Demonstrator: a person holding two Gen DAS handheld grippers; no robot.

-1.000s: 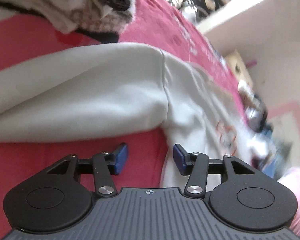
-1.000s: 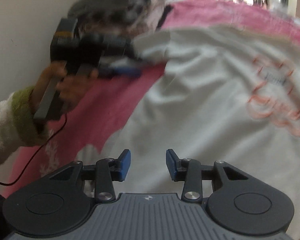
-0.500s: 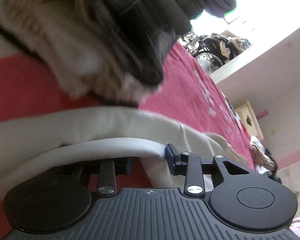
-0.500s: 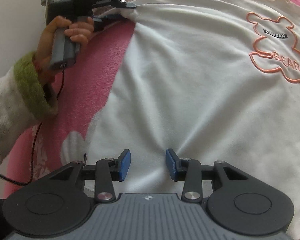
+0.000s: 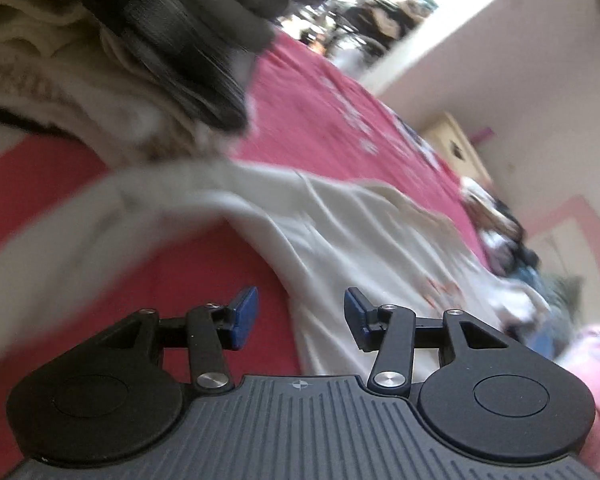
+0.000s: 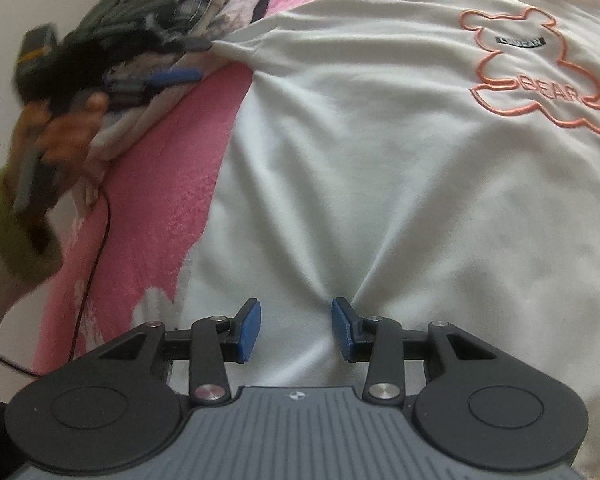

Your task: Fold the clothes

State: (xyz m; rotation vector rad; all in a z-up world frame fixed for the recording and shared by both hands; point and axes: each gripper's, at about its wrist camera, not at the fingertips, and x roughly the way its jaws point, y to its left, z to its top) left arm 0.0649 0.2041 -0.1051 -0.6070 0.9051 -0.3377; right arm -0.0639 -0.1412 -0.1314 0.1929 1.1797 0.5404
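- Fuzzy pink blanket point(image 6: 168, 184) spreads under everything.
- Soft white sweatshirt point(image 6: 380, 152), orange bear outline stitched on, lies flat ahead of the right gripper point(image 6: 296, 328), whose blue pads stand part-open pressing its creased hem.
- Left gripper point(image 5: 296, 320), jaws opening, empty; a blurred sleeve point(image 5: 112, 216) just beyond.
- Rumpled clothes pile point(image 5: 140, 40) farther off.

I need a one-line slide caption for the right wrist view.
Right gripper, jaws apart, above a white bear-print sweatshirt spread on a pink blanket.
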